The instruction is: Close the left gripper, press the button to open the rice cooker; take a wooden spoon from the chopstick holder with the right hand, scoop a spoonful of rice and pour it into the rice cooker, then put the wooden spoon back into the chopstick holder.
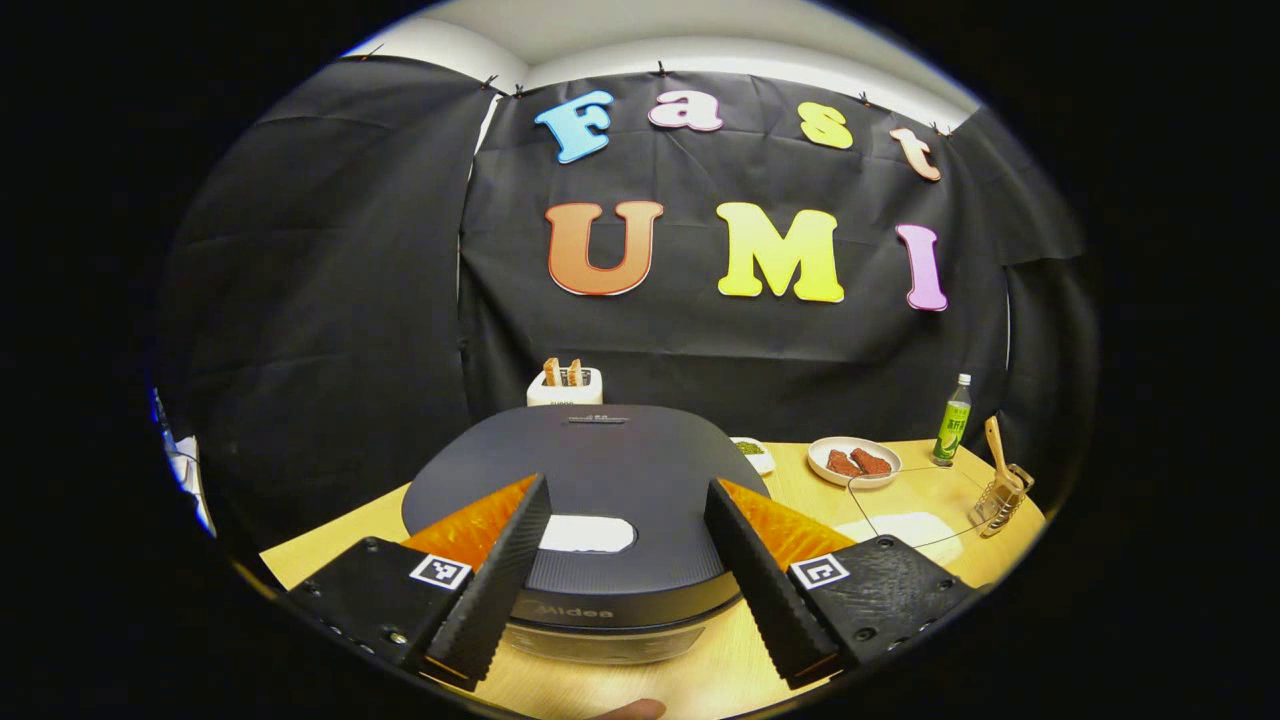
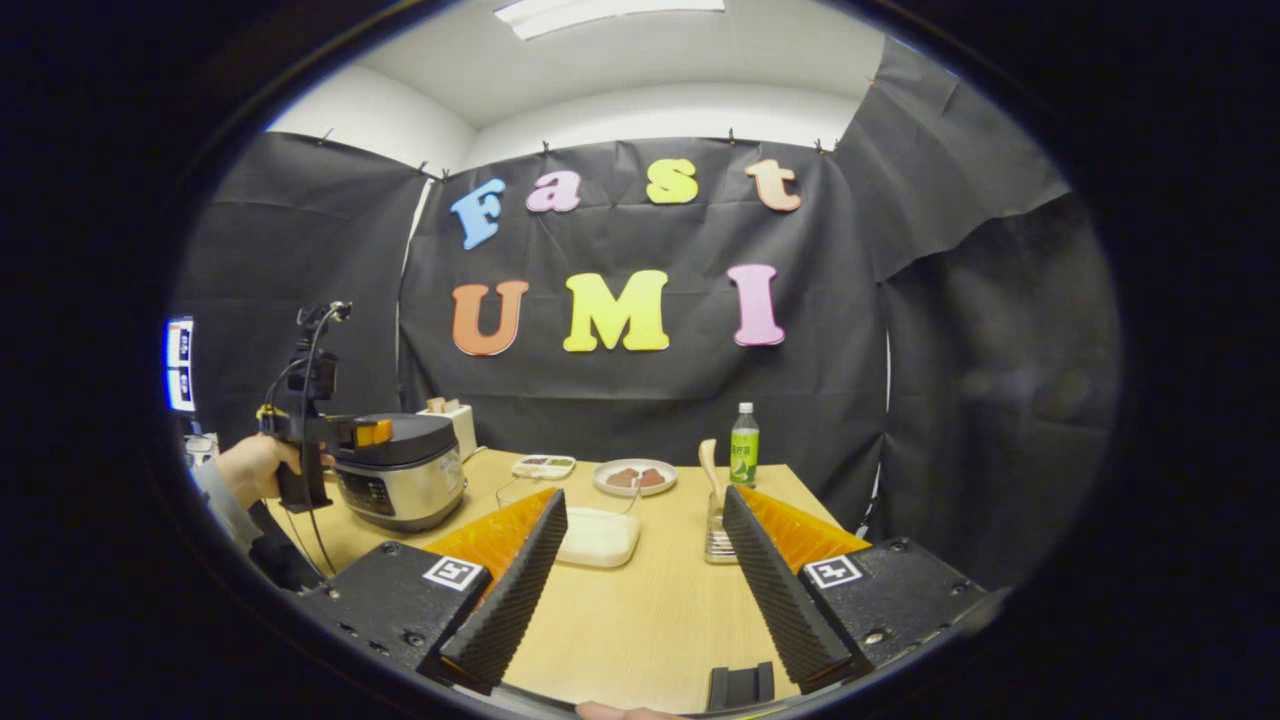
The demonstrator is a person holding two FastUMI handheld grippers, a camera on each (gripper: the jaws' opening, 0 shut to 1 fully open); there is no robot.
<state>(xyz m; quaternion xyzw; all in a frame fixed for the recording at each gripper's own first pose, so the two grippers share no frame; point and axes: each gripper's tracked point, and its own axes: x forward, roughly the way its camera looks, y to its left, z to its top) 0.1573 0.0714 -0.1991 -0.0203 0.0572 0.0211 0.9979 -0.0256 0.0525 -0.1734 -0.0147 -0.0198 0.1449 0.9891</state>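
Note:
The dark rice cooker [image 1: 600,470] sits close in front with its lid down and a white button [image 1: 588,533] at the lid's front. My left gripper [image 1: 627,482] hovers open just above the lid, one finger on each side of the button. In the right gripper view a hand [image 2: 245,468] holds that left gripper [image 2: 375,432] over the rice cooker [image 2: 400,480]. The wooden spoon [image 2: 708,462] stands in the wire chopstick holder [image 2: 718,535]. My right gripper [image 2: 644,495] is open and holds nothing, short of the holder. A clear box of white rice [image 2: 598,535] lies between its fingers, farther off.
On the wooden table [image 2: 640,610] stand a plate with brown food [image 2: 634,476], a green bottle [image 2: 743,445], a small dish [image 2: 543,465] and a white toaster [image 2: 450,415] behind the cooker. From the left gripper view the spoon [image 1: 995,445], holder [image 1: 1000,500] and rice box [image 1: 905,525] are at the right.

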